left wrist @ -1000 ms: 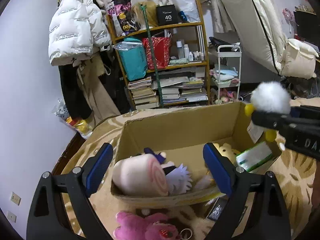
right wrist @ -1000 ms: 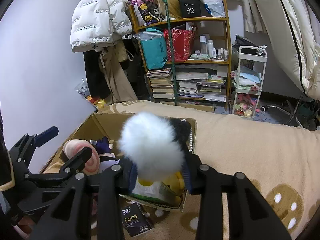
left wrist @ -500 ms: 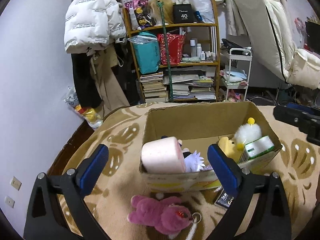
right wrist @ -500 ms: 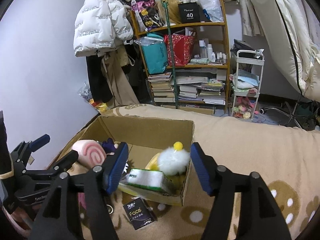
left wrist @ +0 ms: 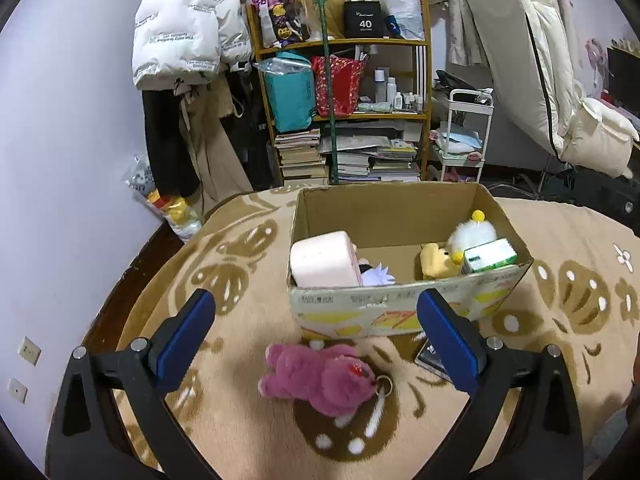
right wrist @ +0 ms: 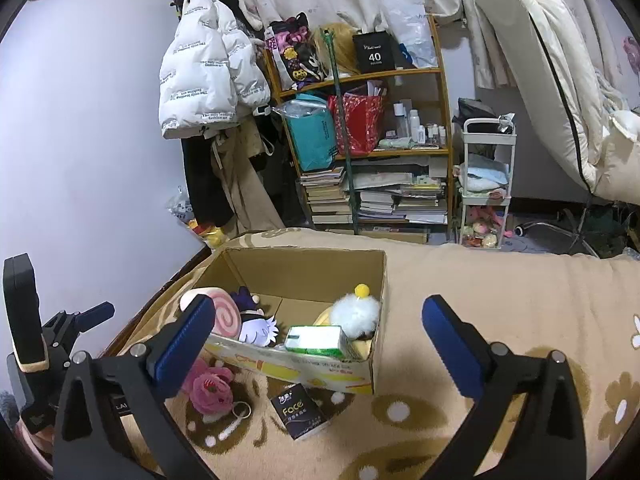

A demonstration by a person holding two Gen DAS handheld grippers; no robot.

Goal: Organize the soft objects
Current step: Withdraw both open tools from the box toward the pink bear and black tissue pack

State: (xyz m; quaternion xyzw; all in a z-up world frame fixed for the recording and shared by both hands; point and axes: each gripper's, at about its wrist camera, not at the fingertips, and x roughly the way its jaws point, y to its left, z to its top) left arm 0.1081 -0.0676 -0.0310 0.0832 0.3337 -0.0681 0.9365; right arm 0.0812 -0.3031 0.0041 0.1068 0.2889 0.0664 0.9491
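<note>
A cardboard box [left wrist: 404, 304] [right wrist: 304, 372] stands on the patterned blanket. In it lie a pink roll cushion [left wrist: 322, 260] [right wrist: 222, 314], a white-haired doll [left wrist: 376, 274] [right wrist: 260, 328], a yellow plush [left wrist: 436, 260], a white fluffy toy with a yellow ball [left wrist: 472, 234] [right wrist: 356, 312] and a green tissue pack [left wrist: 488, 256] [right wrist: 316, 338]. A pink plush bear [left wrist: 320, 376] [right wrist: 208, 388] lies on the blanket in front of the box. My left gripper [left wrist: 316, 336] is open and empty above the bear. My right gripper [right wrist: 318, 342] is open and empty, back from the box.
A dark "Face" tissue pack [right wrist: 298, 410] [left wrist: 430, 356] lies by the box's front. A bookshelf [left wrist: 352, 120] with bags and books, a hanging white jacket [left wrist: 180, 28], a small white cart [left wrist: 464, 136] and a mattress [left wrist: 532, 60] stand beyond the bed edge.
My right gripper opened and dropped the white fluffy toy into the box, then pulled back. My left gripper drew back from the box, so the pink bear now shows between its fingers.
</note>
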